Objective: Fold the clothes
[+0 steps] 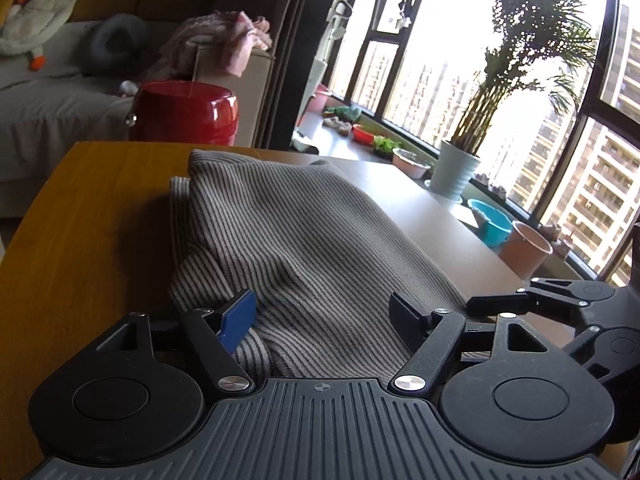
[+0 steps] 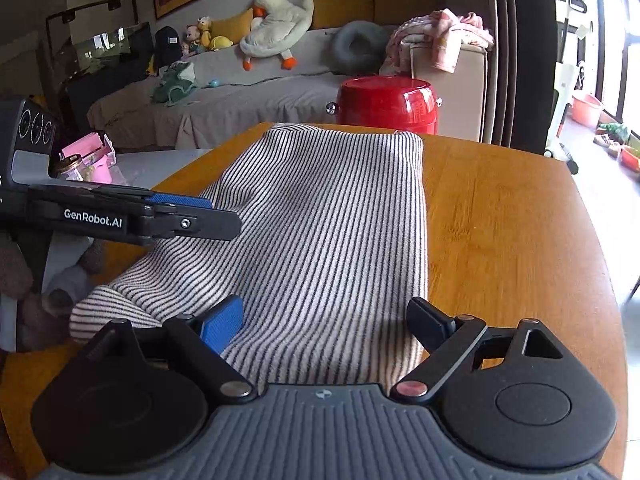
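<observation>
A grey-and-white striped garment point(image 1: 304, 240) lies folded into a long strip on the wooden table point(image 1: 88, 232). My left gripper point(image 1: 324, 312) is open, its jaws wide apart over the garment's near end, holding nothing. My right gripper point(image 2: 324, 320) is also open over the near end of the same garment point(image 2: 328, 224), with the cloth lying between its fingers. The left gripper also shows in the right wrist view point(image 2: 216, 216), side-on at the garment's left edge. The right gripper shows at the right edge of the left wrist view point(image 1: 500, 304).
A red round stool point(image 2: 386, 104) stands just beyond the table's far edge. A grey sofa point(image 2: 224, 108) with a plush duck point(image 2: 276, 24) is behind it. Pots and bowls point(image 1: 492, 228) line the windowsill. A pink box point(image 2: 94, 160) sits left of the table.
</observation>
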The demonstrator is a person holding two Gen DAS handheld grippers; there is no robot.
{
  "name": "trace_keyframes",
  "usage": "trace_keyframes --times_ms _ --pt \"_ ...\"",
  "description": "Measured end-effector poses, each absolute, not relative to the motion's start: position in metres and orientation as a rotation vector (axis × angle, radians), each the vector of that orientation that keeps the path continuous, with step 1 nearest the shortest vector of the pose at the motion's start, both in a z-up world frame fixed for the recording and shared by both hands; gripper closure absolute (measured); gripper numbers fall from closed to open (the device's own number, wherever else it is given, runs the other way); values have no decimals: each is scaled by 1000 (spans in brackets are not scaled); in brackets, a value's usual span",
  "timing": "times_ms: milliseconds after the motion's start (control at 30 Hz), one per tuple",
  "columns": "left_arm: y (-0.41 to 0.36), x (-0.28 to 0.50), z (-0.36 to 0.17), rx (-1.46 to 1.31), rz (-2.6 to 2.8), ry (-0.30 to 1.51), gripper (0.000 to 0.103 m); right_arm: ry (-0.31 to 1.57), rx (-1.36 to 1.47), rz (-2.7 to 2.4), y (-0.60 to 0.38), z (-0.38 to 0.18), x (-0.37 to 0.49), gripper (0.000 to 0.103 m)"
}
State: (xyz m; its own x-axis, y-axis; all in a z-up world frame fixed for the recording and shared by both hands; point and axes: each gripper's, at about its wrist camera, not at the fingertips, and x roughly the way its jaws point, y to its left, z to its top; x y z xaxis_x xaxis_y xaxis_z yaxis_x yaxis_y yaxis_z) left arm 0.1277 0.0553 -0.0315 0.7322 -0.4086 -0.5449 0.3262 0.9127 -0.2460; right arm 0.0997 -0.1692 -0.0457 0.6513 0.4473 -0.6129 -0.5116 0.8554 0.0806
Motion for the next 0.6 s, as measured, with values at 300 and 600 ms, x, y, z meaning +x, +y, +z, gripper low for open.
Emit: trace_keyframes --times_ms 300,600 --pt "86 116 -15 -57 -214 653 19 606 -318 858 -158 -12 45 14" --pt "81 110 -11 -12 -198 692 15 505 -628 913 -117 -38 30 13"
